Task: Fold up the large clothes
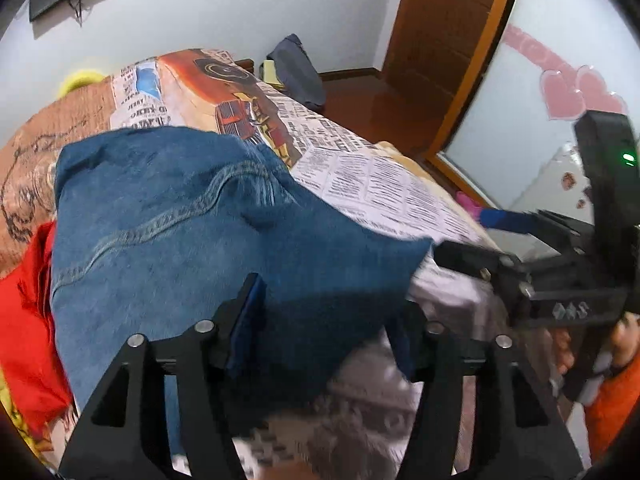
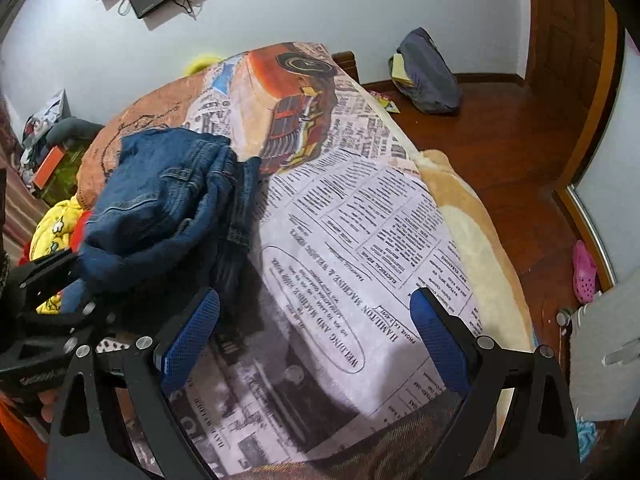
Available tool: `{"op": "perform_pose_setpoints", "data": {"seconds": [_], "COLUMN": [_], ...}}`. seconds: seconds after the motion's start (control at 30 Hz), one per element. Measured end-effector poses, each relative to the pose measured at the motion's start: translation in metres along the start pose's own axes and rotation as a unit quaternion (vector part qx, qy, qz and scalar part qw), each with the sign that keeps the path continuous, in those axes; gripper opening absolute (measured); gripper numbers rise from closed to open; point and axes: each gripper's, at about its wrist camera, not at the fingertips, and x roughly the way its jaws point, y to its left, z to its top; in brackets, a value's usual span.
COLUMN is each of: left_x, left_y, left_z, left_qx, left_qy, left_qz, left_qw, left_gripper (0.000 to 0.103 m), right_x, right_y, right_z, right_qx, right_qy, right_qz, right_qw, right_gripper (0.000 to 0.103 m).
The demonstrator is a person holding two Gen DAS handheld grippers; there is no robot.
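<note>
Left wrist view: a heap of blue denim clothing with pale topstitched seams (image 1: 192, 216), bunched on a newspaper-print bedspread with an orange vintage-car picture (image 1: 360, 168), filling the near half of the frame. Left gripper (image 1: 332, 320) low over the heap's near edge, jaws parted, denim lying between the blue pads but not visibly pinched. Right gripper (image 1: 516, 276) reaching in from the right edge, its black frame close to the denim's pointed corner; jaw state not readable from here. A bright red cloth (image 1: 28, 320) crumpled against the denim's left side. Wooden door and glass panel with pink heart stickers (image 1: 576, 92) behind.

Right wrist view: same denim heap (image 2: 168, 204) now at left, folded over on itself in thick lumps, resting on the bedspread (image 2: 360, 240). Right gripper (image 2: 316, 332) wide open over bare newsprint cloth, nothing between its blue textured pads (image 2: 192, 332), just beside the denim's dark lower edge. Left gripper (image 2: 60, 280) at the far left, tucked against the heap. Yellow patterned fabric (image 2: 52, 224) and the red cloth peeking out beneath. Dark backpack (image 2: 428, 76) on the wooden floor, pink clog (image 2: 584, 268) near the wall.

Risks, as a judgement: with neither gripper holding the denim, a grab into the lumped layers likely to catch several thicknesses at once and lift a wad instead of one edge; red or yellow fabric close enough to be pinched along with it; bedspread liable to be nipped by the right pads if closed where they stand.
</note>
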Motion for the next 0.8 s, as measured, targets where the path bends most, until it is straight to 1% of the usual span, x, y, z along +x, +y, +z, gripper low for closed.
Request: {"op": "perform_pose_setpoints", "data": {"seconds": [0.1, 0.13, 0.23, 0.3, 0.33, 0.37, 0.4, 0.43, 0.53, 0.63, 0.7, 0.8], "left_x": [-0.023, -0.033, -0.060, -0.075, -0.080, -0.081, -0.082, -0.081, -0.070, -0.052, -0.047, -0.053], "left_y": [0.010, 0.015, 0.034, 0.051, 0.060, 0.069, 0.080, 0.088, 0.116, 0.130, 0.135, 0.138], "left_z": [-0.009, -0.012, -0.018, -0.022, -0.024, -0.026, -0.028, -0.031, -0.043, -0.058, -0.072, -0.087], "left_qx": [-0.007, -0.008, -0.014, -0.022, -0.025, -0.028, -0.035, -0.043, -0.074, -0.079, -0.085, -0.096], "left_qy": [-0.006, -0.013, -0.036, -0.050, -0.056, -0.058, -0.056, -0.051, -0.029, 0.001, -0.003, -0.012], "left_qz": [-0.014, -0.008, 0.023, 0.043, 0.061, 0.079, 0.100, 0.108, 0.116, 0.129, 0.118, 0.105], "left_qw": [0.9999, 0.9999, 0.9990, 0.9976, 0.9963, 0.9948, 0.9928, 0.9918, 0.9900, 0.9885, 0.9894, 0.9898], "left_gripper": [0.061, 0.061, 0.063, 0.073, 0.076, 0.078, 0.079, 0.079, 0.079, 0.079, 0.081, 0.085], "right_x": [-0.007, -0.011, -0.018, -0.021, -0.020, -0.019, -0.017, -0.011, 0.008, 0.032, 0.041, 0.045], "right_y": [0.010, 0.014, 0.032, 0.046, 0.054, 0.062, 0.068, 0.077, 0.094, 0.097, 0.092, 0.072], "right_z": [0.003, 0.005, 0.011, 0.015, 0.018, 0.020, 0.021, 0.023, 0.023, 0.019, 0.014, 0.003], "right_qx": [-0.011, -0.016, -0.034, -0.048, -0.056, -0.064, -0.069, -0.079, -0.097, -0.100, -0.095, -0.068], "right_qy": [-0.009, -0.014, -0.028, -0.036, -0.039, -0.041, -0.041, -0.038, -0.019, 0.014, 0.028, 0.040], "right_qz": [0.009, 0.014, 0.026, 0.038, 0.043, 0.047, 0.048, 0.049, 0.050, 0.037, 0.031, 0.042], "right_qw": [1.000, 1.000, 0.999, 0.997, 0.997, 0.996, 0.996, 0.995, 0.994, 0.994, 0.995, 0.996], "right_gripper": [0.095, 0.095, 0.095, 0.095, 0.095, 0.095, 0.095, 0.095, 0.095, 0.095, 0.095, 0.095]}}
